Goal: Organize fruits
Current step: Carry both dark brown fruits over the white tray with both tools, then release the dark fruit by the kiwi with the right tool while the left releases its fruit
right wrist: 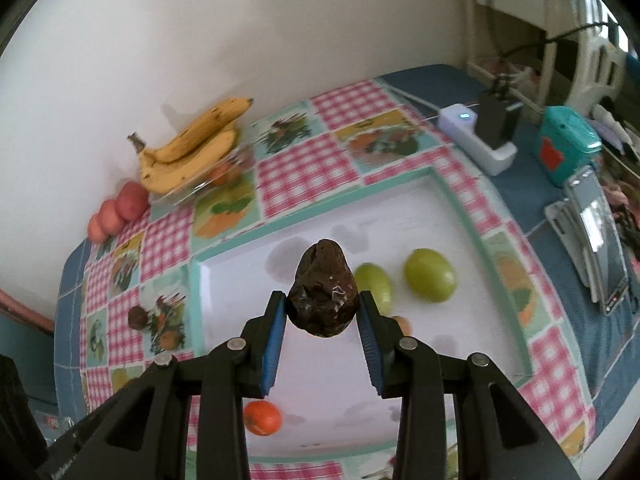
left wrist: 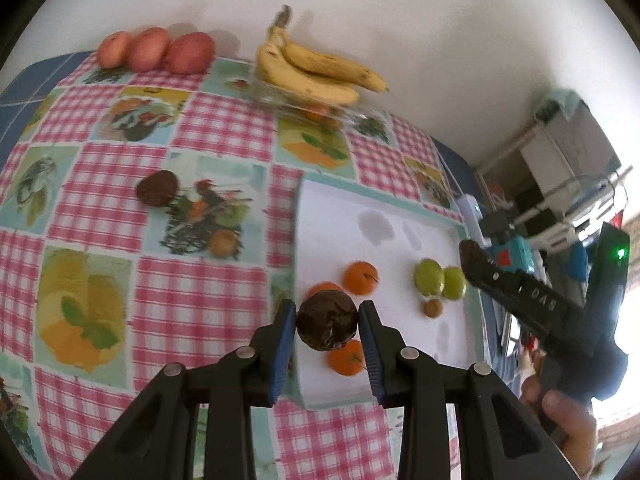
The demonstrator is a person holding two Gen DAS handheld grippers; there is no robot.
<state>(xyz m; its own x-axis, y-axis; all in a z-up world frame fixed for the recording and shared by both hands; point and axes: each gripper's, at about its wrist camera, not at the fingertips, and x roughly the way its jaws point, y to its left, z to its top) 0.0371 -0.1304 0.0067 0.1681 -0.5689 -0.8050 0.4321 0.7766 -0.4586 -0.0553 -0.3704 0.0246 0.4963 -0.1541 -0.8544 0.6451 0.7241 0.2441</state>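
Each tool [left wrist: 327, 322] [right wrist: 322, 310] is black, with blue-padded fingers [left wrist: 282, 344] and silver screws.

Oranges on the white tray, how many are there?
3: one orange mid-tray, one nearer, one half hidden behind the dark fruit. Others could be hidden.

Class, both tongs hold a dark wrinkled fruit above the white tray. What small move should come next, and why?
Probably lower the left tongs and set their dark fruit on a bare patch of the white tray, clear of the oranges beneath: like fruits already sit grouped there, and both tongs are full.
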